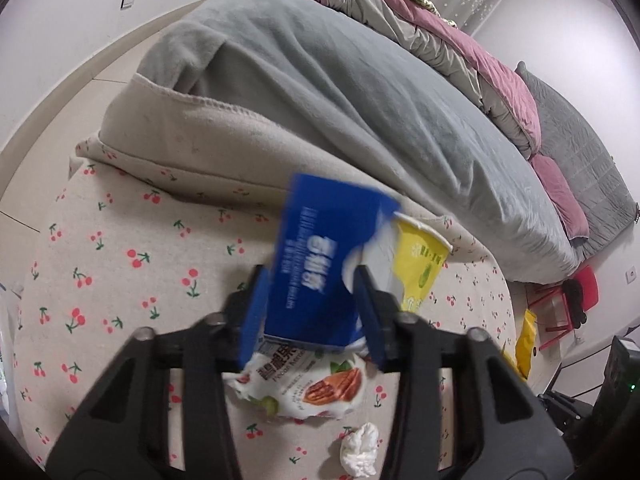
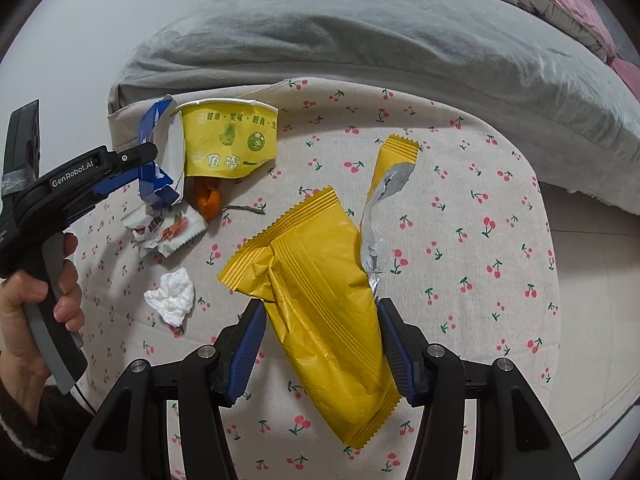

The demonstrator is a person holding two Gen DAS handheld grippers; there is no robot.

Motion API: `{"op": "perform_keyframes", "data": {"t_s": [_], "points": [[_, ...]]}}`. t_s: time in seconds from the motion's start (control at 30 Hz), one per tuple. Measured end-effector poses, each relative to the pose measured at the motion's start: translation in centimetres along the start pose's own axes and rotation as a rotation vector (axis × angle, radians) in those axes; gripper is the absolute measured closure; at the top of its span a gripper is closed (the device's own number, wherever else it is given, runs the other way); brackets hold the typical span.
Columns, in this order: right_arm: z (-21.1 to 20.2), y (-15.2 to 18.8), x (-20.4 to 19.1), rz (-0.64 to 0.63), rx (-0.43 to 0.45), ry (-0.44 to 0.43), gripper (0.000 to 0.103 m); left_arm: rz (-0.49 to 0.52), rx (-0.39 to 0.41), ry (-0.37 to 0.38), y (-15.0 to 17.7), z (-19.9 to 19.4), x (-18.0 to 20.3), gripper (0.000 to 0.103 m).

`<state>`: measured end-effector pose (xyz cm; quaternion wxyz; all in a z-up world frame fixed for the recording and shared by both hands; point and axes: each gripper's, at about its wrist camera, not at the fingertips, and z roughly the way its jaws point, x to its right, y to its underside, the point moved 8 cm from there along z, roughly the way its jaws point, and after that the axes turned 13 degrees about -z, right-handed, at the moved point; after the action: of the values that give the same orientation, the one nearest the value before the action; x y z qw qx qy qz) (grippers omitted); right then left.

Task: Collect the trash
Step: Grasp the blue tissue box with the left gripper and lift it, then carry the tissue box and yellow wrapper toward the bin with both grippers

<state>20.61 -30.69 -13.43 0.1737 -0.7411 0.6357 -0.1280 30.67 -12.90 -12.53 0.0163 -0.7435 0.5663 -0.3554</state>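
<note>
Left wrist – cherry-print cloth (image 1: 100, 280), grey blanket (image 1: 320, 100) | left fingers (image 1: 316, 308) clamp blue carton (image 1: 320, 264) | right fingers (image 2: 320, 344) grip yellow wrapper (image 2: 320, 300)

The round tabletop (image 2: 460, 208) stands just in front of the bed (image 2: 360, 32). Near its back left edge lies a paper cup (image 2: 228, 144) on its side, with a torn box (image 2: 156, 168) just left of it. In front of the box lies a snack packet (image 2: 168, 232). A crumpled tissue (image 2: 172, 296) lies nearer the front. A big bag (image 2: 320, 300) lies in the middle, with a thin wrapper (image 2: 384, 200) at its right.
</note>
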Motion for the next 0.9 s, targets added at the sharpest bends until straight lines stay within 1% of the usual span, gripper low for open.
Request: {"op": "perform_keyframes", "data": {"t_s": [0.2,0.37,0.57,0.9], "points": [[-0.4,-0.2,-0.2,-0.002,0.020,0.010,0.045,0.008,0.011,-0.014,-0.3,-1.0,-0.2,0.062],[-1.4,-0.8,-0.8,0.008,0.056,0.002,0.045,0.059,0.026,-0.031,-0.2,-2.9,-0.3,0.062],[-2.7,-1.8,-2.3,-0.013,0.102,-0.003,0.045,0.143,0.052,-0.044,0.1,-5.5,-0.2,0.062],[-4.5,-2.7,-4.7,-0.035,0.166,0.012,0.045,0.199,0.073,-0.046,0.6,-8.5,-0.9,0.062]]}}
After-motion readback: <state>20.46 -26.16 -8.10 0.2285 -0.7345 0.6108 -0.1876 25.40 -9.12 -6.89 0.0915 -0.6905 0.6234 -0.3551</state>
